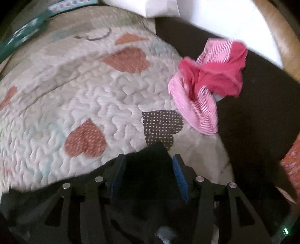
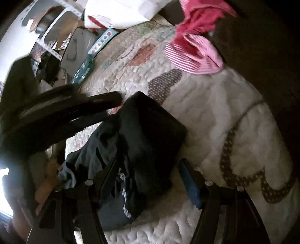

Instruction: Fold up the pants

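Note:
The dark pants (image 2: pixel 142 142) lie bunched on a white quilt with heart patches (image 2: pixel 215 116). White lettering shows on a fold. In the right wrist view my right gripper (image 2: pixel 150 165) is open, its jaws wide either side of the dark cloth, not pinching it. The left gripper (image 2: pixel 105 101) reaches in from the left and its tip touches the top of the pile. In the left wrist view the left gripper (image 1: pixel 148 161) is open with dark pants cloth (image 1: pixel 148 178) lying between and under its blue pads (image 1: pixel 180 176).
A pink and red striped garment (image 1: pixel 208 80) lies crumpled at the quilt's (image 1: pixel 93 97) far right edge, also in the right wrist view (image 2: pixel 195 47). A teal box (image 2: pixel 93 54) and white items (image 2: pixel 120 11) sit at the far side. Dark floor (image 1: pixel 253 122) is to the right.

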`<state>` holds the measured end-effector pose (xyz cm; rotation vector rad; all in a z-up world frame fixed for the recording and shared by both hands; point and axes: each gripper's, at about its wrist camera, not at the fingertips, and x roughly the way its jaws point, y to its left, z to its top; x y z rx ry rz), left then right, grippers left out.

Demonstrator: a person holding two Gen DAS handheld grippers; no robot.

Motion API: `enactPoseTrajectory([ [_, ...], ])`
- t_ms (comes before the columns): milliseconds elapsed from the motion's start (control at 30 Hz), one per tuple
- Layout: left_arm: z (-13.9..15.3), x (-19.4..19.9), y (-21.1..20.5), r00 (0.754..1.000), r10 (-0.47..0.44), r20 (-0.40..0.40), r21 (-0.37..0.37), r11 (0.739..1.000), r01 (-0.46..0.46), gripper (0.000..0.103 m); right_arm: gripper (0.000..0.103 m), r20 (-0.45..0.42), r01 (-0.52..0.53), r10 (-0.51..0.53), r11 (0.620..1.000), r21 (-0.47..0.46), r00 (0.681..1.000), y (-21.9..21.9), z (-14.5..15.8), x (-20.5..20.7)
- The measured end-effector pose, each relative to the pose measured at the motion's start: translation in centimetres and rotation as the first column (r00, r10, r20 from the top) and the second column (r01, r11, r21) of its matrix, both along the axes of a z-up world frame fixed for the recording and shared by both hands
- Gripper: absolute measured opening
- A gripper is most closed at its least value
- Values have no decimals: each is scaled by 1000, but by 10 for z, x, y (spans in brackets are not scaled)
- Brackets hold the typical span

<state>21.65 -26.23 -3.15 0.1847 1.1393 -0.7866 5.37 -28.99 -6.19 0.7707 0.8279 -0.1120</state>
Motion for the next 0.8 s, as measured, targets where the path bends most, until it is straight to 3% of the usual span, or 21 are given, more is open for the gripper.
enactPoseTrajectory([
  [133, -18, -1, -28, 995, -92, 44, 141, 986, 85, 56, 73, 15, -1, 2, 999, -47, 1000, 4, -3, 8],
  [167, -19, -3, -32, 993, -104, 61, 164, 982, 93, 49, 73, 16, -4, 5, 998, -59, 1000, 5, -3, 10],
  [200, -20, -7, -34, 990, -112, 86, 187, 978, 94, 43, 69, 15, -9, 10, 998, -66, 1000, 5, -3, 11],
  [233, -18, -10, -34, 988, -121, 100, 195, 976, 100, 39, 54, 14, -18, 19, 998, -67, 1000, 5, -2, 13],
  [267, -15, -12, -32, 987, -123, 102, 188, 977, 103, 31, 49, 10, -26, 27, 998, -60, 1000, 4, 0, 14],
  [333, -5, -15, -23, 989, -108, 105, 161, 983, 90, 25, 32, 12, -36, 36, 999, -17, 999, 1, 1, 14],
  [433, 22, -19, -1, 990, -63, 126, 96, 994, 51, 19, 23, 57, -62, 61, 998, 9, 996, 4, 15, 10],
  [633, 79, -32, 78, 986, 67, 150, -67, 996, -58, 18, 20, 168, -185, 201, 977, -107, 965, 41, 71, 2],
  [800, 102, -41, 172, 962, 238, 135, -184, 960, -212, 18, 20, 207, -339, 371, 924, -177, 905, 95, 105, 7],
])
